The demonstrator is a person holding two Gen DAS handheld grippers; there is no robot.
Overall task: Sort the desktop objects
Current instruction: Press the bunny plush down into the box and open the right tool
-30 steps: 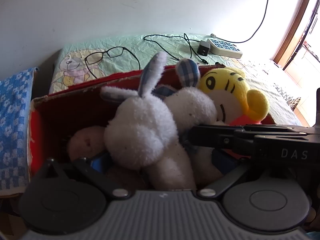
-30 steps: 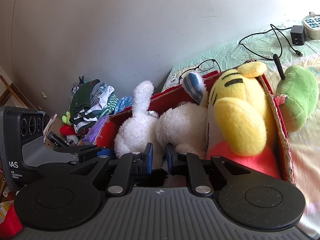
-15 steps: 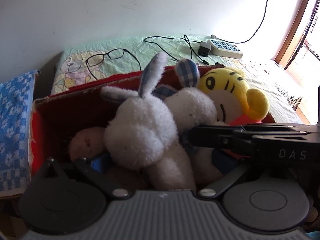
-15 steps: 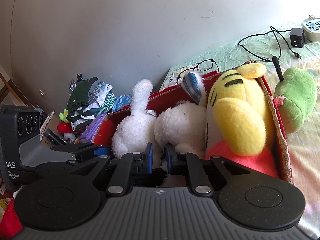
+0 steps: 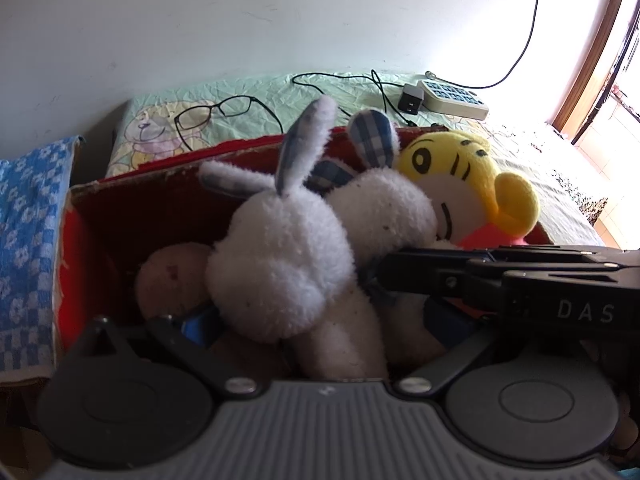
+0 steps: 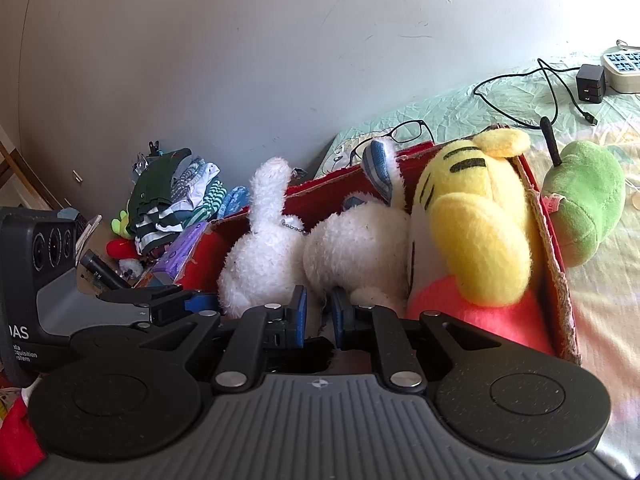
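Note:
A red cardboard box (image 5: 168, 168) holds several plush toys. Among them are a white rabbit (image 5: 280, 264), a second white rabbit (image 5: 384, 208) with checked ears, a yellow tiger (image 5: 460, 168) and a beige toy (image 5: 172, 276). My left gripper (image 5: 320, 322) is open, its blue pads wide apart on either side of the first rabbit's body without pressing it. The right gripper (image 6: 320, 314) reaches in from the right (image 5: 380, 276), its pads almost together with a tuft of white rabbit (image 6: 260, 264) fur between them. A green pear plush (image 6: 588, 196) lies outside the box (image 6: 552, 256) on the bed.
Glasses (image 5: 216, 110), a black charger (image 5: 412, 100) with its cable and a power strip (image 5: 456, 98) lie on the green sheet behind the box. A blue towel (image 5: 28, 240) is to the left. A pile of clothes (image 6: 176, 196) sits against the wall.

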